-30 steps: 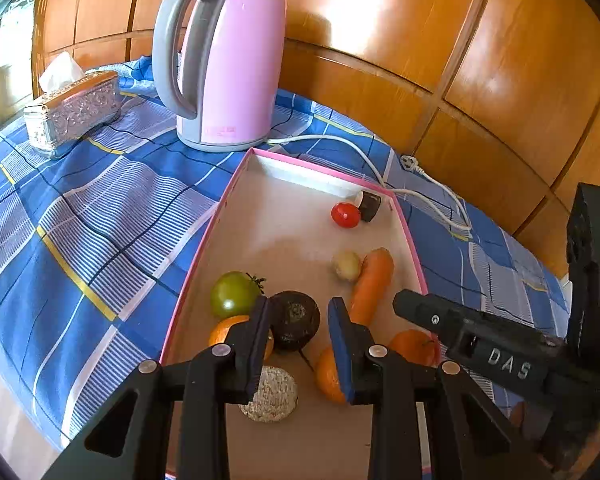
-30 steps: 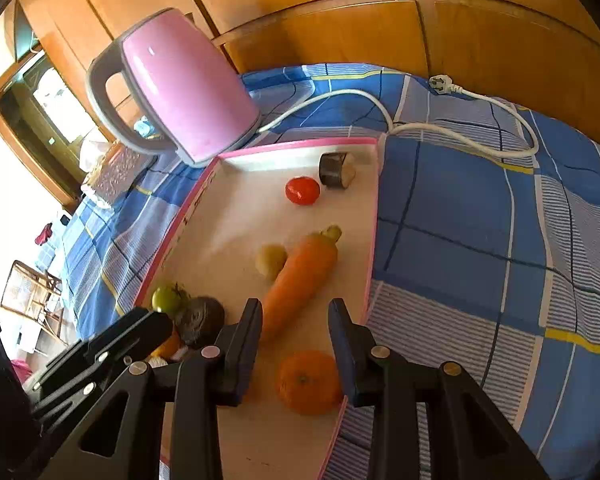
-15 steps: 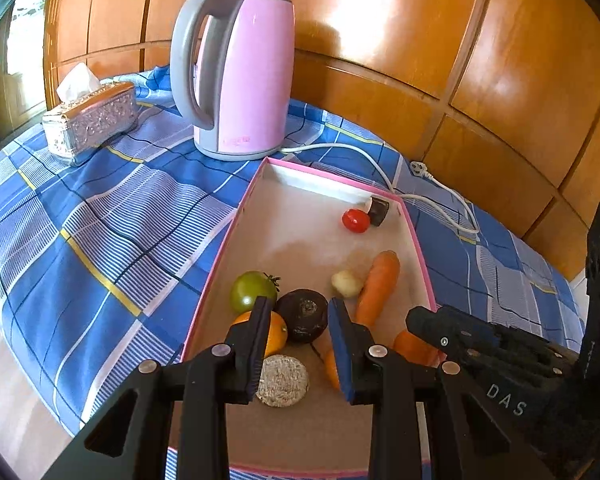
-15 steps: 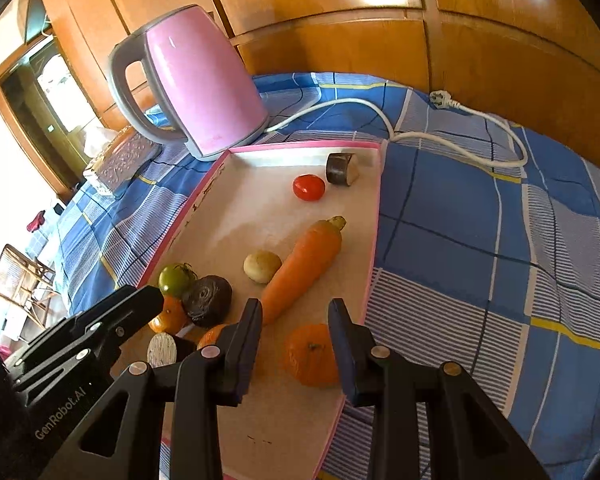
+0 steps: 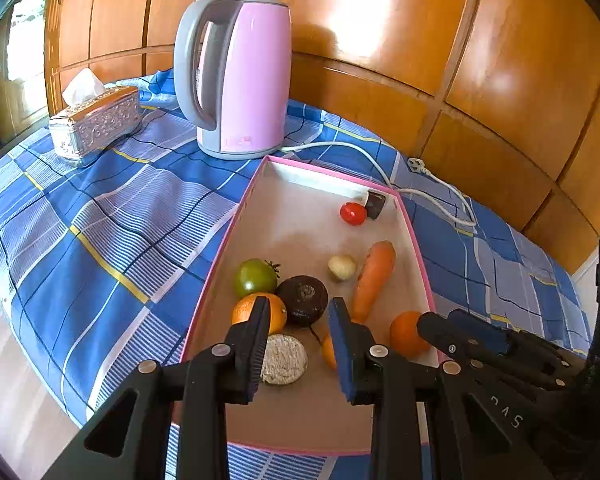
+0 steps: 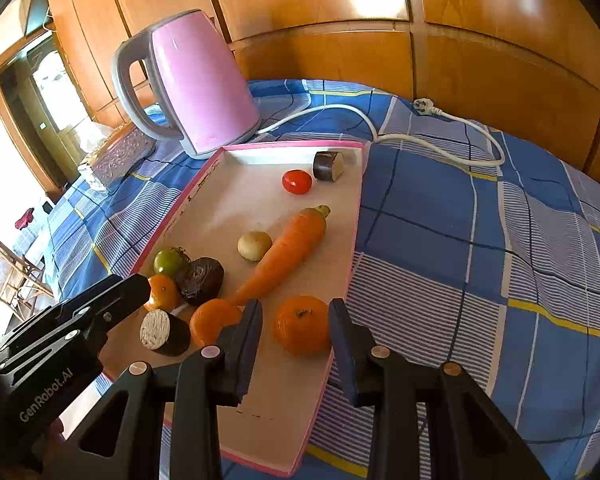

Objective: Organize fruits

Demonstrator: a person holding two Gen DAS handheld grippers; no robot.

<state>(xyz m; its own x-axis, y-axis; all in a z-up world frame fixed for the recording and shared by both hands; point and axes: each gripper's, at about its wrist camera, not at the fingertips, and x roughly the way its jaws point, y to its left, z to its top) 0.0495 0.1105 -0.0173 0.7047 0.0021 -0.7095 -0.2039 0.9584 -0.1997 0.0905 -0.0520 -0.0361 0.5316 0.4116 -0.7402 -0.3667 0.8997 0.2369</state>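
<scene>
**Two grippers apart above the near end of the tray, nothing held**

Ten pieces lie in the pink-rimmed tray (image 6: 350, 248), which sits on a blue checked cloth (image 5: 100, 216) over the surface.

Left to right, right wrist view:
- Left gripper (image 6: 112, 300): jaws apart in its own view, empty, over the tray's near left corner.
- Near left cluster: green tomato (image 6: 170, 261), small orange (image 6: 162, 292), dark beet (image 6: 200, 274), cut dark piece with pale face (image 6: 162, 332), another orange (image 6: 214, 320). They are packed close; several appear to touch.
- Middle: pale round piece (image 6: 254, 245) just beside the carrot (image 6: 284, 254), which lies diagonally.
- Right gripper (image 6: 296, 328): jaws apart, empty, bracketing a third orange (image 6: 303, 324) near the tray's right edge.
- Far right corner: red tomato (image 6: 297, 181) and a dark cut piece (image 6: 328, 165).
- Off tray: tissue box (image 5: 96, 126), pink kettle (image 5: 236, 76) and its white cord (image 6: 420, 128).

Risks (judgement):
- Round fruit may roll out of a closing grasp if the fingers meet it off centre.
- The third orange sits close to the low rim; a finger could catch the rim and shift the tray on the loose cloth.
- Reaching into the cluster could nudge neighbours.
- The grippers work close together; collision is possible.
</scene>
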